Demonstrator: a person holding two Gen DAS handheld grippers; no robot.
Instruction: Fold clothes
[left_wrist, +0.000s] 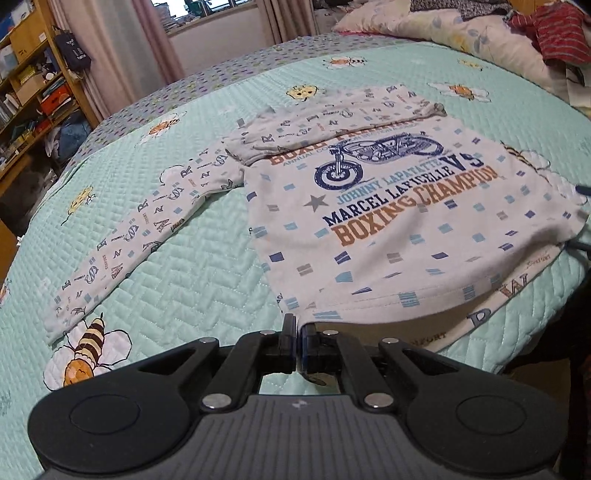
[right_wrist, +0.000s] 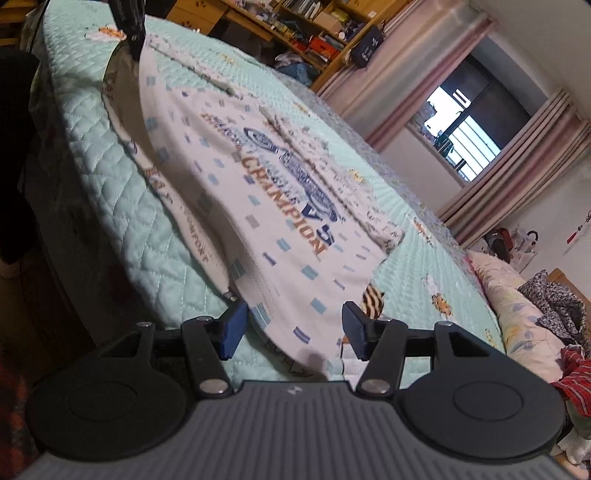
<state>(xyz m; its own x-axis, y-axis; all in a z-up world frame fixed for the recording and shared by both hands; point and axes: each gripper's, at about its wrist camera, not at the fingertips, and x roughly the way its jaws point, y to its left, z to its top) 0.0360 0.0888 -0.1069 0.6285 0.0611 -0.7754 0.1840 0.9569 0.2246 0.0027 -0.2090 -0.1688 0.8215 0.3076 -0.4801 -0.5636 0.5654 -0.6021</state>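
From the left wrist view, the left gripper (left_wrist: 297, 334) has its 2 fingers clenched on the bottom hem of the shirt (left_wrist: 388, 221), right at the hem's left corner; the cloth edge disappears between the pads, so this reads as a pinch on the fabric and not an empty squeeze. The shirt lies face up on the bedspread (left_wrist: 177, 273), its motorcycle print showing. 1 sleeve (left_wrist: 144, 229) stretches out flat toward the left, while the other sleeve (left_wrist: 332, 125) is already folded across the chest. At the far right edge a dark tip, probably the other gripper, sits by the opposite hem corner.

From the right wrist view, the right gripper (right_wrist: 293, 332) is released, its 2 blue pads (right_wrist: 232, 328) standing apart with the shirt's (right_wrist: 258, 206) hem corner lying between them, not pressed. The picture is blurred, but no pinch shows. Far up the frame the left gripper (right_wrist: 129, 26) holds the other corner, lifting it slightly off the bedspread (right_wrist: 110, 177).

The step in hand looks like taking hold of both hem corners before folding the body upward. The next move calls for the right fingers to clench on their corner, then both hands to rise together and carry the hem evenly toward the collar. The outstretched sleeve may need tucking in first.
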